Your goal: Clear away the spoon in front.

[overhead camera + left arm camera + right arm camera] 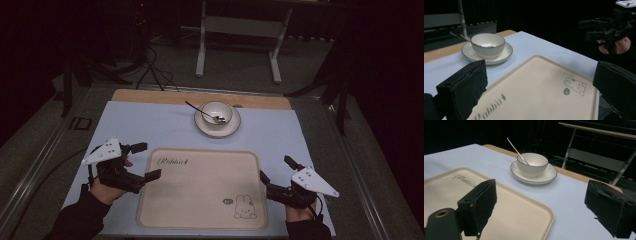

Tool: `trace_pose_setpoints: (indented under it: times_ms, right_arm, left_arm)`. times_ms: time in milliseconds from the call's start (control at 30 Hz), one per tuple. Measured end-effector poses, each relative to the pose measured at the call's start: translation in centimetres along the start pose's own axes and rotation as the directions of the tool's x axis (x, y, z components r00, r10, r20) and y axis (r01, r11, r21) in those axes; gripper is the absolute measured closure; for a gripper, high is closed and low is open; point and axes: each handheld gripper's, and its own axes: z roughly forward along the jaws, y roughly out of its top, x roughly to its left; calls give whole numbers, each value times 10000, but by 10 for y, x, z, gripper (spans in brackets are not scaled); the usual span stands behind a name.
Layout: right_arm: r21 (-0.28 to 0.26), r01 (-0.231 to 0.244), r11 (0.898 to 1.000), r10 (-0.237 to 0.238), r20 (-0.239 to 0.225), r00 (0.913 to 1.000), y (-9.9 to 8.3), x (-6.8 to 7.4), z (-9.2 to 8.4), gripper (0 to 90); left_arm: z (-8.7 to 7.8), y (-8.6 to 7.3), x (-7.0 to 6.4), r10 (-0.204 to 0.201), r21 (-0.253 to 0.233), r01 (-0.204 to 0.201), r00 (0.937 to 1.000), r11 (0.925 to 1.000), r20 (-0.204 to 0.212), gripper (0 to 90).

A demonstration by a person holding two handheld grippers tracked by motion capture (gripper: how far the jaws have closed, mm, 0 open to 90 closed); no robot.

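A cream tray (200, 187) printed with a rabbit and the word "Rabbit" lies at the front middle of the table. Behind it a white bowl (216, 112) sits on a white saucer (231, 128), a spoon (197, 109) leaning in the bowl. My left gripper (150, 160) stands open at the tray's left edge, holding nothing. At the tray's right edge my right gripper (275, 168) is open and empty too. The left gripper view shows its own jaws wide apart over the tray (536, 82), with the bowl (487, 45) beyond. The right gripper view shows the bowl (532, 163) and spoon (515, 148) past the tray (519, 215).
A pale blue mat (145, 125) covers the table, with a wooden strip (150, 96) along its far edge. Beyond the table, a white table frame (240, 30) and cables (150, 70) are on the dark floor. The right gripper (606, 27) appears far off in the left gripper view.
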Motion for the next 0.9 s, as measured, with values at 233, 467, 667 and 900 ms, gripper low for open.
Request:
trace_pose_setpoints:
  times_ms: [233, 467, 667, 900]
  right_arm:
    - [-66, -42, 10000, 42, -30, 10000, 1, 0, -1, 106]
    - [-139, 42, 9999, -44, -124, 9999, 2, 2, -1, 106]
    - [-158, 41, 9999, -44, -200, 9998, 2, 3, -2, 106]
    - [-147, 31, 9999, -35, -251, 9997, 2, 3, -1, 106]
  left_arm:
    - [19, 21, 6, 141, 83, -140, 9998, 9999, -110, 0]
    - [48, 31, 17, -36, 232, 43, 9996, 9997, -291, 0]
    - [74, 36, 30, -184, 238, 200, 9977, 9995, -653, 6]
    - [100, 35, 48, -450, 263, 481, 9930, 9985, -1089, 9]
